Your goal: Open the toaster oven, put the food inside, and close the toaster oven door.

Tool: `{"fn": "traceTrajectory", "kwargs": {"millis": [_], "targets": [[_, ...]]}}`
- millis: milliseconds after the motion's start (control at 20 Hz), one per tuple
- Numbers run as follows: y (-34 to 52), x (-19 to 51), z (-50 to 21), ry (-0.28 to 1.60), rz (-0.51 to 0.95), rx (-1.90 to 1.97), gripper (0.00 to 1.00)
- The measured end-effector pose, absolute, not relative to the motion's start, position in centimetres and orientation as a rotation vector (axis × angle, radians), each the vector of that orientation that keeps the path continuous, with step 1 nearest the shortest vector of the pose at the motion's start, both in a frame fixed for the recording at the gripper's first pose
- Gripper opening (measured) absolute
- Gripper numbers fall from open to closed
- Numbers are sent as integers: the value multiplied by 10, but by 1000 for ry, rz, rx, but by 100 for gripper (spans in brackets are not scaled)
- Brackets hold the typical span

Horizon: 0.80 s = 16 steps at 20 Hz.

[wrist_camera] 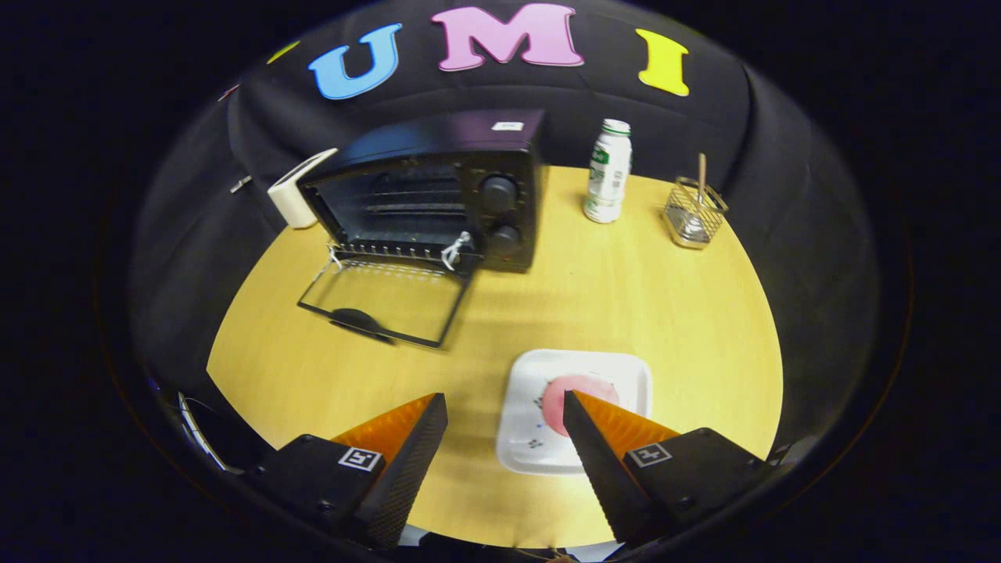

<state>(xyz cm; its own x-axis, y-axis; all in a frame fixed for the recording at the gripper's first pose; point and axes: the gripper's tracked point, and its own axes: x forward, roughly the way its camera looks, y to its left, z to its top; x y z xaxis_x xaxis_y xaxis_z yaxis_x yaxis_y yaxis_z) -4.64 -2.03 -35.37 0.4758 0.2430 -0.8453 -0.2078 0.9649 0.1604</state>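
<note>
Food [580,400], a flat pink round piece, lies on a white square plate [626,375] at the near right of the worktop [626,289]. The gripper [505,413] hangs above the plate's left side with its fingers spread wide and gripping nothing; the right finger [594,446] overlaps the food, the left one sits well to the left over bare worktop. The toaster oven [438,188] stands at the far left with its glass door [383,301] already dropped flat. Judging by this, picking up the food is the step in hand. To do it well, shift the gripper right until the piece sits between both fingers, lower until they straddle its edges, then close gently, since it looks thin and soft.
</note>
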Motion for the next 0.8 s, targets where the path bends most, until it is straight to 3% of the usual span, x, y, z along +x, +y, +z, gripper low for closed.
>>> {"fn": "traceTrajectory", "kwargs": {"millis": [450,500,550,700,800], "targets": [[-120,-34,-422,1315,190,158,99],[-124,-33,-431,1343,184,173,96],[-126,-32,-439,1364,186,175,85],[-125,-29,-461,1422,224,132,85],[-126,-30,-464,1450,220,91,52]]}}
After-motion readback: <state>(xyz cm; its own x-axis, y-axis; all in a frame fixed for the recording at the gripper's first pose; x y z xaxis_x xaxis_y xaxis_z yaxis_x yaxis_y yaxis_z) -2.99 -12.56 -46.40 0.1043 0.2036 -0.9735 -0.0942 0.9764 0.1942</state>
